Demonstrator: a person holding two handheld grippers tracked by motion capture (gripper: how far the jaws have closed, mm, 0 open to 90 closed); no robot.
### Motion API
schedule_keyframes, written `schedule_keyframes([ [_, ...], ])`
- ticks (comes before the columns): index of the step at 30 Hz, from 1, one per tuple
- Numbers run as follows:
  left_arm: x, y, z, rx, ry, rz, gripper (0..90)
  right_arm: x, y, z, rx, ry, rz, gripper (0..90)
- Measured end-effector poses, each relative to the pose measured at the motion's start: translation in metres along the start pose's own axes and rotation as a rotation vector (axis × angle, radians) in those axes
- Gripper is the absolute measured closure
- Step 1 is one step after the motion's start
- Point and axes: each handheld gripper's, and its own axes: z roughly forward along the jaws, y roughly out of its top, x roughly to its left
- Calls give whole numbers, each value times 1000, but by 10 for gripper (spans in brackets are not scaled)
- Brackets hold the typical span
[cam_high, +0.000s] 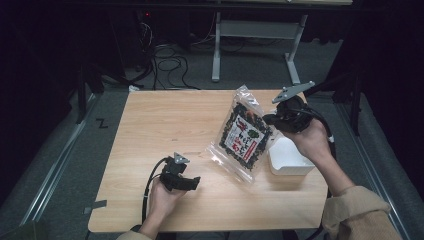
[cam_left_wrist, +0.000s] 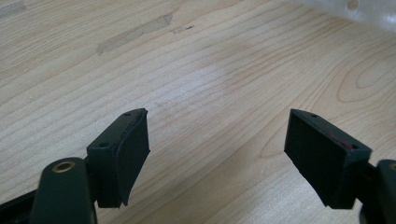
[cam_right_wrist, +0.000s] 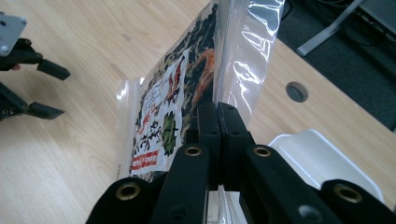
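Note:
A clear plastic bag of dark dried food with a red and white label (cam_high: 245, 135) hangs tilted above the wooden table (cam_high: 165, 125), its lower corner near the tabletop. My right gripper (cam_high: 267, 120) is shut on the bag's right edge, and in the right gripper view the jaws (cam_right_wrist: 218, 121) pinch the bag (cam_right_wrist: 173, 102) flat between them. My left gripper (cam_high: 192, 182) rests low over the table's front left. Its jaws (cam_left_wrist: 217, 154) stand apart over bare wood with nothing between them. It also appears at the left of the right gripper view (cam_right_wrist: 37, 88).
A white rectangular container (cam_high: 290, 160) sits on the table under my right hand, also seen beside the jaws (cam_right_wrist: 317, 158). A round hole (cam_right_wrist: 297, 91) marks the tabletop near the far edge. Cables and a desk frame (cam_high: 220, 50) lie on the floor beyond.

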Motion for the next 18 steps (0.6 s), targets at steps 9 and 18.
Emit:
schedule_keyframes([
  [9, 1, 0, 0, 2, 2, -2, 227, -13, 2, -15, -7, -65, -3, 900],
  [18, 0, 0, 1, 6, 3, 1, 228, -28, -1, -29, -18, -134, 19, 900],
])
